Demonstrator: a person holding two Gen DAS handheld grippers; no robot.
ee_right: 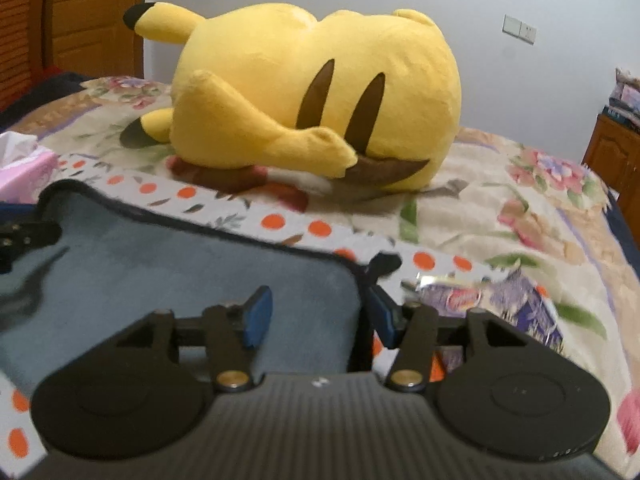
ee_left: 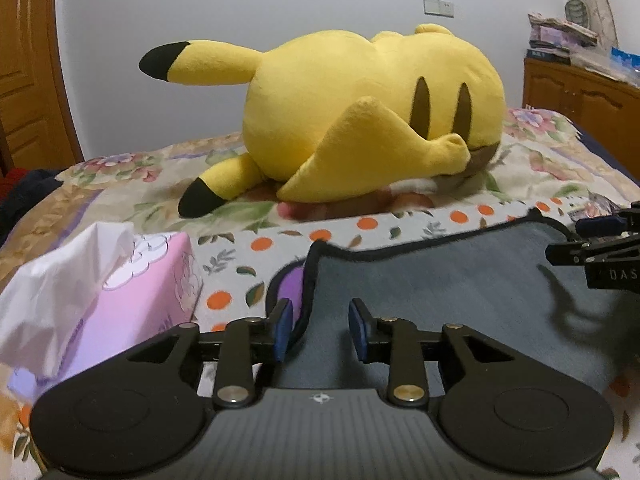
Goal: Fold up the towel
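Bed [ee_left: 560, 160] | towel [ee_left: 460, 288] | left gripper [ee_left: 320, 330], right gripper [ee_right: 320, 316] both agape | snack packet [ee_right: 480, 296] right view only

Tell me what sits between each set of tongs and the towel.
Nothing visible. The left tongs are open astride the towel's left edge, and the right tongs open astride its right edge. The tissue box and plush lie off the towel.

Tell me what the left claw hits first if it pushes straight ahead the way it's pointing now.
The grey towel: its dark-bound left edge already lies between the open fingers of the left claw. Beyond that comes the orange-dotted cloth, then probably the yellow plush, though depth is hard to judge through the fisheye.
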